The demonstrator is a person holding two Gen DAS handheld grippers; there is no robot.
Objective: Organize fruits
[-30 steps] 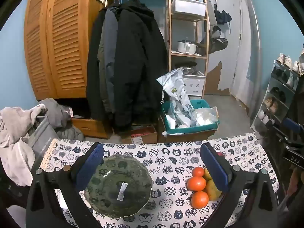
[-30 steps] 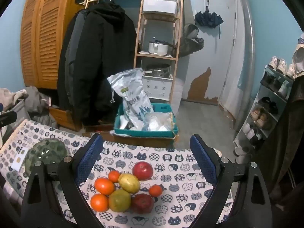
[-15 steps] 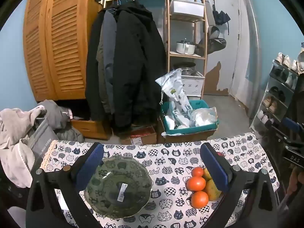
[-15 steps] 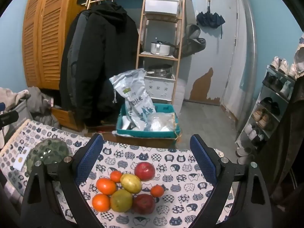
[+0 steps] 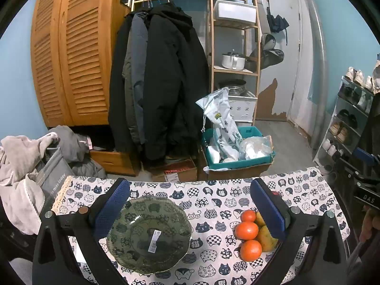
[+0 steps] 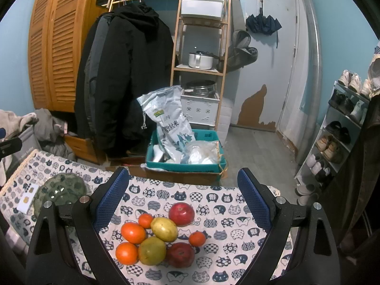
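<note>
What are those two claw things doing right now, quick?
Left gripper: open, empty, above the glass plate.
Right gripper: open, empty, above the fruit pile.

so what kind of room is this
Probably a home entryway used for storage: coats hang on a rail, a shoe rack stands by the door, and a cooking pot sits on a shelf.

A home entryway: hung coats (image 5: pixel 156 83), shoe rack (image 6: pixel 342 128), wooden wardrobe (image 5: pixel 71 54)
</note>
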